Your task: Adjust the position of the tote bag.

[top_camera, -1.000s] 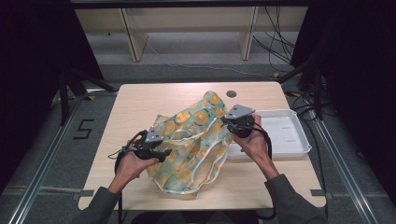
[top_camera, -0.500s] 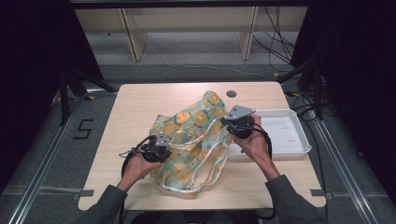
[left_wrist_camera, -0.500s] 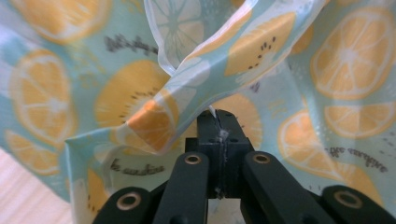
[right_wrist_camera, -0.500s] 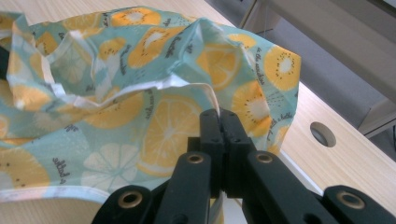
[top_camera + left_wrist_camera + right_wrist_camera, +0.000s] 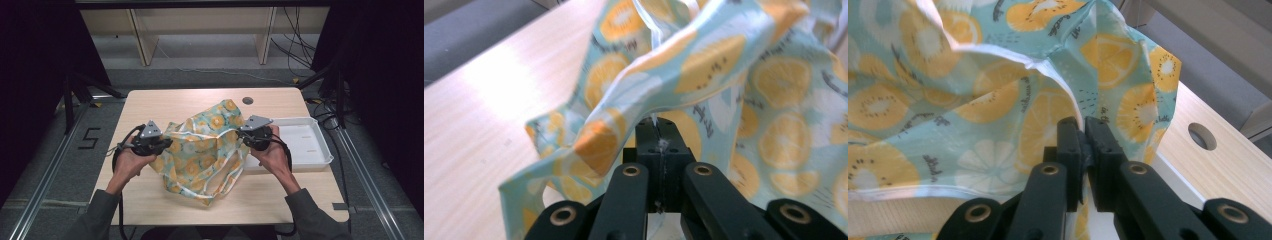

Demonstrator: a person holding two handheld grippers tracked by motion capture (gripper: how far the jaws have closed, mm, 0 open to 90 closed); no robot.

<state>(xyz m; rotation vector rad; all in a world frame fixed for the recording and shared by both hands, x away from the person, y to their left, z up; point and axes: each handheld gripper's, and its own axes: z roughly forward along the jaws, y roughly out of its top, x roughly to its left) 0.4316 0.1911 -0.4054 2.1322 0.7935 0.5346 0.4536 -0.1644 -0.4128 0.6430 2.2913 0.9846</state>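
Both grippers' fingers clamp the fruit-print bag (image 5: 205,150); a white tray (image 5: 305,145) sits just right, touching it.

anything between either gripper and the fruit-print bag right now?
Nothing visible. The left gripper has its jaws shut on the edge of the fruit-print bag at its left side, and the right gripper is shut on the edge at its right. The white tray sits off to the right, outside both grips.

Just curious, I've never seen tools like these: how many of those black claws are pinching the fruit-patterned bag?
2. The left claw is shut on the bag's left edge; the right claw is shut on its right edge, beside the white tray.
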